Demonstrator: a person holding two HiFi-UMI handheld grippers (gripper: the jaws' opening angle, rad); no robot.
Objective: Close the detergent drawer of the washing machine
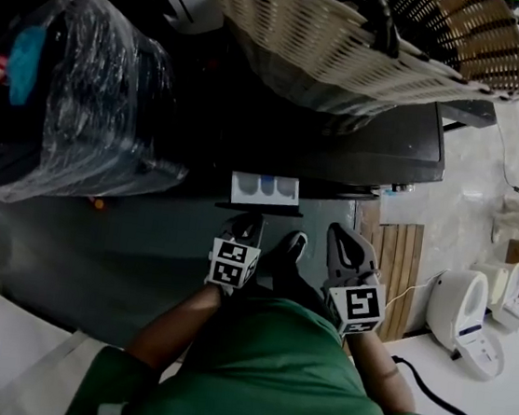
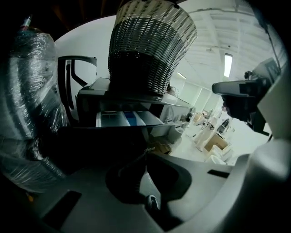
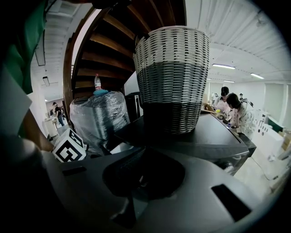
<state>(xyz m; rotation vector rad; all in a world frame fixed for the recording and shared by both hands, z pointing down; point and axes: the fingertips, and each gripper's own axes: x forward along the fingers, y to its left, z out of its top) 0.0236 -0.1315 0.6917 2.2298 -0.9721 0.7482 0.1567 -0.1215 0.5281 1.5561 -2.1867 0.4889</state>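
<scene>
The washing machine (image 1: 380, 146) is dark, with its detergent drawer (image 1: 264, 189) pulled out towards me; pale and blue compartments show inside. In the left gripper view the drawer (image 2: 122, 119) sits straight ahead, a short way beyond the jaws. My left gripper (image 1: 246, 224) is just below the drawer front, apart from it, jaws together and holding nothing. My right gripper (image 1: 340, 235) hangs to the right of the drawer, also shut and empty. The left gripper (image 2: 144, 154) and right gripper (image 3: 145, 152) each show their jaws meeting in their own view.
A wicker basket (image 1: 356, 35) stands on the machine's top. A large plastic-wrapped water bottle (image 1: 67, 94) stands to the left. White appliances (image 1: 458, 311) and a wooden slatted mat (image 1: 399, 257) lie to the right. People (image 3: 232, 109) stand far behind.
</scene>
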